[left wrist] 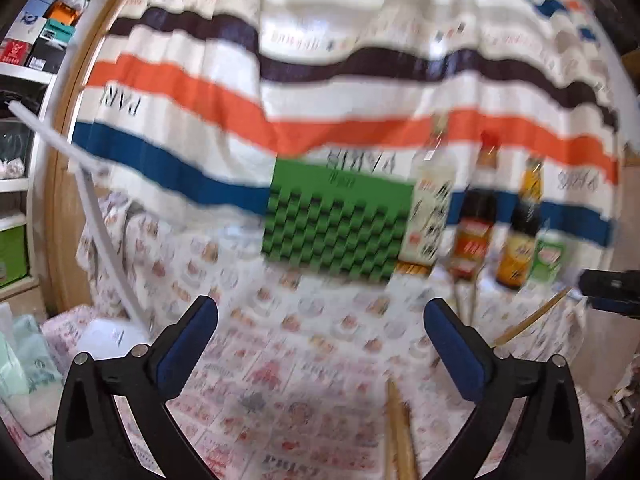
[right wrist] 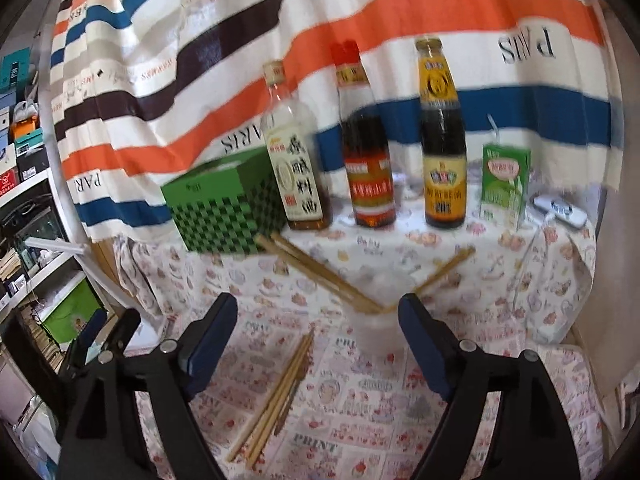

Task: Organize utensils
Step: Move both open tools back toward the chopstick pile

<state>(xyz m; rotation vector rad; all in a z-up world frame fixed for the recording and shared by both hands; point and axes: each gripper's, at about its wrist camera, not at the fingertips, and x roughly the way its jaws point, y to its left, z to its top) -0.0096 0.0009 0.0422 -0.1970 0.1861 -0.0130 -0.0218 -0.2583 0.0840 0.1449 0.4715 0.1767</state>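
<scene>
Chopsticks (right wrist: 276, 396) lying loose in a bundle on the printed tablecloth (right wrist: 360, 420), just ahead of and between the tips of the right gripper (right wrist: 316, 336), untouched. More chopsticks (right wrist: 320, 276) standing tilted in a clear cup (right wrist: 374, 330), fanned out to both sides, with the cup just ahead of the right-hand finger and not between the pads. Right gripper spread wide, nothing held. Left gripper (left wrist: 320, 340) likewise spread wide and empty, with two chopstick ends (left wrist: 398, 432) on the cloth low between its fingers, untouched. Behind the cup, a row against the striped curtain (right wrist: 360, 32): green checkered box (right wrist: 224, 208), pale bottle (right wrist: 296, 164) touching or nearly touching the box, dark bottle with red cap (right wrist: 366, 148), dark bottle with yellow label (right wrist: 440, 140), green drink carton (right wrist: 504, 184) with a straw. Small white device (right wrist: 560, 212) near the carton at the cloth's edge. Shelves with boxes (right wrist: 24, 152) off to the left side. Left wrist view blurred; same box (left wrist: 336, 224) and bottles visible there, and a black part of the other tool (left wrist: 612, 288) at its right edge. White lamp arm (left wrist: 88, 208) left of the table.
</scene>
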